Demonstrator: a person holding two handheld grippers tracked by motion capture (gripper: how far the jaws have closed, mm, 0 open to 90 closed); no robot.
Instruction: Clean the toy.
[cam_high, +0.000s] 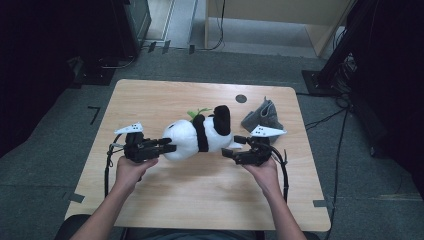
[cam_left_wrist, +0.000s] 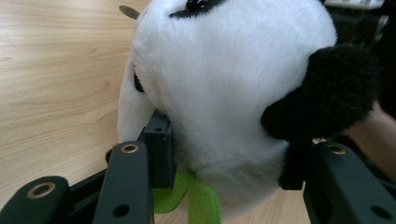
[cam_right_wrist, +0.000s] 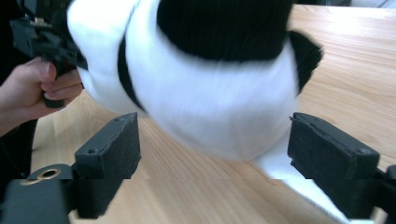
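A black-and-white panda plush lies on its side in the middle of the wooden table, with a green leaf at its far side. My left gripper comes in from the left and is shut on the panda's head; in the left gripper view both pads press into the white fur, with a green strip below. My right gripper sits at the panda's other end with its jaws wide apart. In the right gripper view the panda's rump hangs between and beyond the pads, which do not touch it.
A crumpled grey cloth lies at the back right of the table, just behind my right hand. A small dark round disc sits near the far edge. Cables trail from both grippers toward the near edge.
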